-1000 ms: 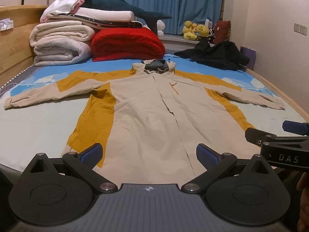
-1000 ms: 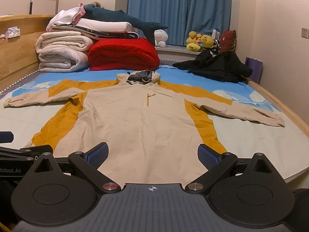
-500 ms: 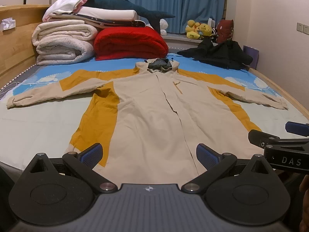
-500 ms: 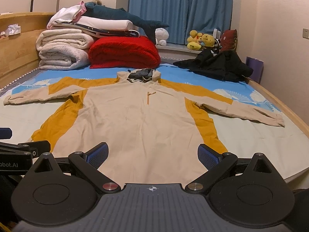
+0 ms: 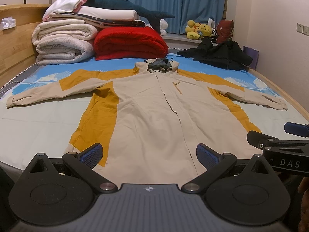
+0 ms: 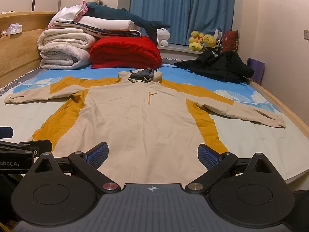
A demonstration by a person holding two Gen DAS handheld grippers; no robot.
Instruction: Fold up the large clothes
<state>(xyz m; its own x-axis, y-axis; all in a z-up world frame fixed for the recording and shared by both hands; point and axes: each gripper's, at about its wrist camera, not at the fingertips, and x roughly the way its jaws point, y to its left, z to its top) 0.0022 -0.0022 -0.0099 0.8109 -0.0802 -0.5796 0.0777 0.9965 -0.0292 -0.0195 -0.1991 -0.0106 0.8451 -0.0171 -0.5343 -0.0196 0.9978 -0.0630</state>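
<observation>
A large beige hooded coat [image 5: 154, 112] with mustard side panels lies flat, face up on the bed, sleeves spread left and right, hood at the far end; it also fills the right wrist view [image 6: 139, 119]. My left gripper [image 5: 148, 155] is open and empty, just above the coat's hem. My right gripper [image 6: 152, 154] is open and empty, also over the hem, to the right of the left one. Each gripper shows at the edge of the other's view.
Folded white quilts [image 5: 63, 42], a red blanket [image 5: 129, 42] and a plush shark [image 5: 123, 2] are stacked at the head of the bed. A black garment [image 5: 218, 56] lies at the far right. A wooden bed rail [image 6: 280, 104] runs along the right.
Both grippers have risen slightly and tipped down, so the coat sits a little lower and closer in view. Nothing was grasped; the coat has not moved.
</observation>
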